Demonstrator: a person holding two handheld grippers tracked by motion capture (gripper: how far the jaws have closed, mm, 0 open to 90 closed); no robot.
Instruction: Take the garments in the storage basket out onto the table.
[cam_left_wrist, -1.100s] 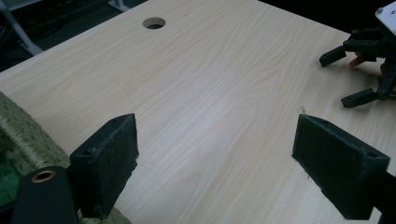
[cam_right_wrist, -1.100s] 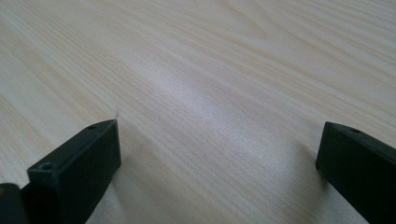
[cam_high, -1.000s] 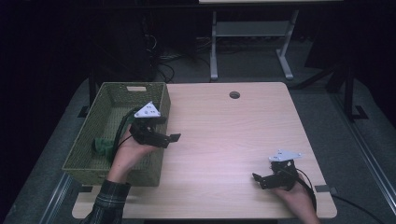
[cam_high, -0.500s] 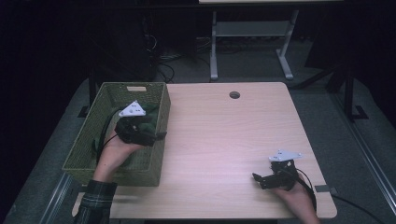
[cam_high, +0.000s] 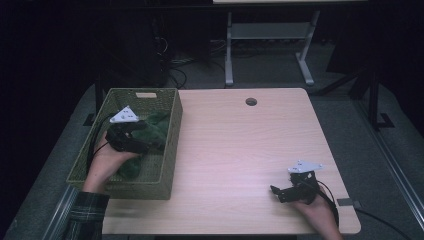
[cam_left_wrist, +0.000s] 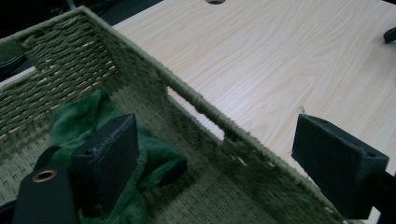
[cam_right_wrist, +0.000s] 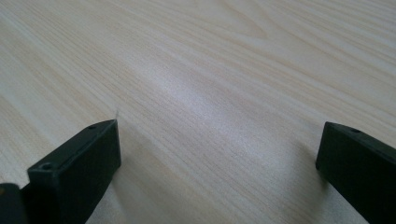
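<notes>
The left gripper (cam_high: 142, 137) is lower and farther back in the basket (cam_high: 170, 150) than it was half a second ago, when it hung over the middle of the basket, and a second ago it was out above the basket's right wall, near the table. Now it sits down inside, over the green cloth (cam_high: 150, 131). The cloth also looks changed: a second ago only a small green lump showed at the left of the basket floor, and now a larger heap of it lies under and around the gripper.

In the left gripper view the jaws stand wide apart. One jaw hangs over the cloth (cam_left_wrist: 154, 158), close to it or touching it, which cannot be told; the other jaw is above the woven wall of the basket (cam_left_wrist: 205, 114), on the table side. Nothing is pinched between them. The cloth rests on the basket floor, near a corner.

The right gripper (cam_high: 282, 192) has not moved across the three moments. It rests on the table (cam_high: 240, 150) near the front right corner, well apart from the basket, with the person's hand behind it. In the right gripper view its jaws are spread wide over bare wood (cam_right_wrist: 210, 93), holding nothing.
</notes>
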